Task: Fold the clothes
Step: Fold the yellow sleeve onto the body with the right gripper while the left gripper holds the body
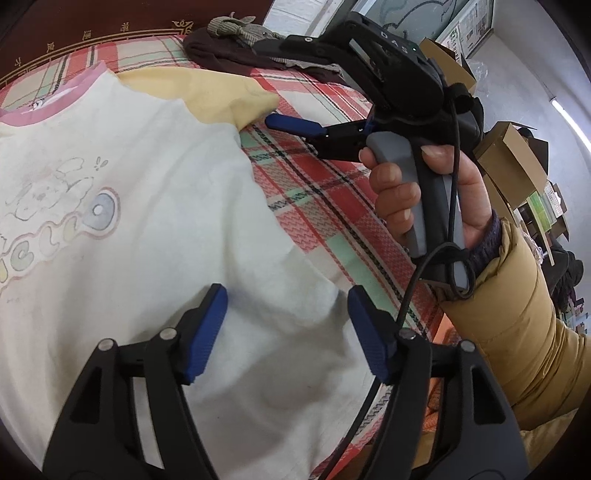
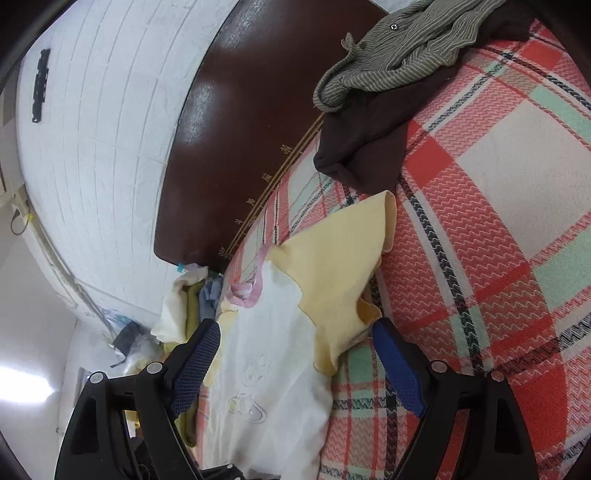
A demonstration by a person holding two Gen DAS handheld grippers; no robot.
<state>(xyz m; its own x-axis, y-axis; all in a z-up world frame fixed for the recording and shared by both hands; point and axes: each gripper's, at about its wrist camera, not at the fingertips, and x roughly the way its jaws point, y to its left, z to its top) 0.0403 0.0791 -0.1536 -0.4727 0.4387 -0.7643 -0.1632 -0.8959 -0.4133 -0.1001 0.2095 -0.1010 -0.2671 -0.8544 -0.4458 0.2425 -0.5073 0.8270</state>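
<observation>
Left claw (image 1: pixel 286 330): open, jaws set over the white shirt (image 1: pixel 147 221) near its side edge, nothing gripped.
Right claw (image 2: pixel 295 354): open, by the yellow sleeve (image 2: pixel 340 288).
Shirt place: spread print-up on the bed (image 1: pixel 332 206).
Progress: judged barely begun; no fold visible.
Long axis: pink collar (image 1: pixel 55 101) towards the headboard (image 2: pixel 236 122).

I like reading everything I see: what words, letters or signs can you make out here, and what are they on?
"DAS": white letters on the black body of the right gripper.
"ello", first letter cut off: pastel print on the white T-shirt.
Gold characters along the dark headboard: too small to read.
Wall posters: blurred, unreadable.
</observation>
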